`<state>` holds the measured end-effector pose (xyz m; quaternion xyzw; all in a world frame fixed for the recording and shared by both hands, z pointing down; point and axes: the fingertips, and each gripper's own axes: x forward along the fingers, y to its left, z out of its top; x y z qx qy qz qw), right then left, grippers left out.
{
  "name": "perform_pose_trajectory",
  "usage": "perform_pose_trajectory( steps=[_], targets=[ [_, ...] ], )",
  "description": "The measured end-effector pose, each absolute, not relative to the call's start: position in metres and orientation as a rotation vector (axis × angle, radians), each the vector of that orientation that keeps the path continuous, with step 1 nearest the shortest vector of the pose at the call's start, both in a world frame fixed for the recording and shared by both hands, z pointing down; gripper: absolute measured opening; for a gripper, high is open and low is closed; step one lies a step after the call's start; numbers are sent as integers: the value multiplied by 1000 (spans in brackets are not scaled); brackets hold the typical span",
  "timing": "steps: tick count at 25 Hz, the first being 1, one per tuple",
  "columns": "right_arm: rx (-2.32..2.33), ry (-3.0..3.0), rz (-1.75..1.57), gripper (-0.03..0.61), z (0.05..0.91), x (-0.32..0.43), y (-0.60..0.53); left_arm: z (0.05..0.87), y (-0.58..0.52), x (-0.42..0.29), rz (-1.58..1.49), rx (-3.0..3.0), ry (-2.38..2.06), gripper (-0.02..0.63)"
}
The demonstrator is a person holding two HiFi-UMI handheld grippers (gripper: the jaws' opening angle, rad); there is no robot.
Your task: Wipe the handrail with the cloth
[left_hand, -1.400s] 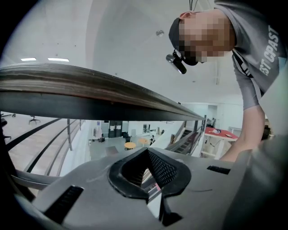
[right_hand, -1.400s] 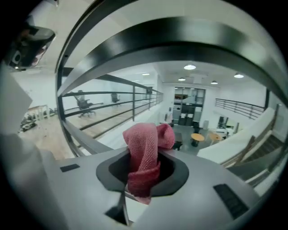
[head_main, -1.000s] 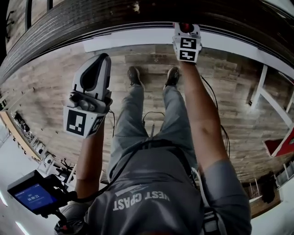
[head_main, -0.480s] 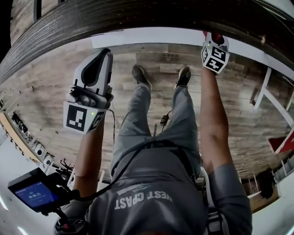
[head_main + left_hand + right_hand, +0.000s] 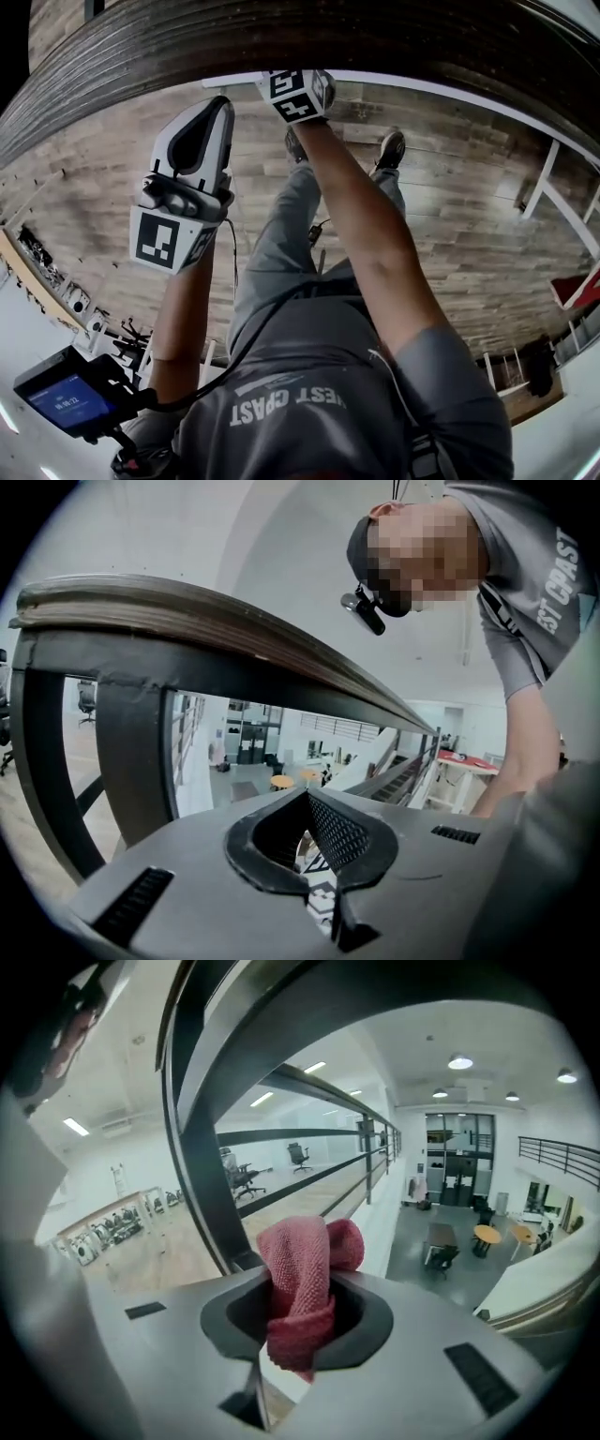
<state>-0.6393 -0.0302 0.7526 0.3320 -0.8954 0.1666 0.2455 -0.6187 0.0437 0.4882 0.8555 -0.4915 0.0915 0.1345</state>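
The dark wooden handrail (image 5: 281, 37) curves across the top of the head view. My right gripper (image 5: 298, 92) reaches up to its underside near the middle; only its marker cube shows there, and the cloth is hidden. In the right gripper view the jaws (image 5: 300, 1326) are shut on a bunched red cloth (image 5: 305, 1269), with the handrail (image 5: 281, 1016) arching close above. My left gripper (image 5: 211, 108) hangs below the rail to the left, apart from it. The left gripper view shows the gripper (image 5: 309, 827) shut on nothing, the handrail (image 5: 234, 630) overhead.
A dark baluster post (image 5: 202, 1176) stands just left of the cloth. The person's legs and shoes (image 5: 389, 150) are on the wood floor below. A white frame (image 5: 553, 202) lies to the right, a screen device (image 5: 66, 398) at lower left. An atrium with tables (image 5: 487, 1237) lies beyond.
The right gripper with the cloth slid right along the handrail, then swept back left past the middle. The left gripper has hardly moved.
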Motion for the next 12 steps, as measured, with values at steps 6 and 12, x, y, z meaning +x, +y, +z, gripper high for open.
perform_pose_trajectory(
  steps=[6, 12],
  targets=[
    [1359, -2231, 408, 74, 728, -459, -62, 478, 46, -615, 233, 2494, -1410, 6],
    [1120, -2374, 346, 74, 736, -578, -46, 473, 50, -615, 160, 2477, -1427, 6]
  ],
)
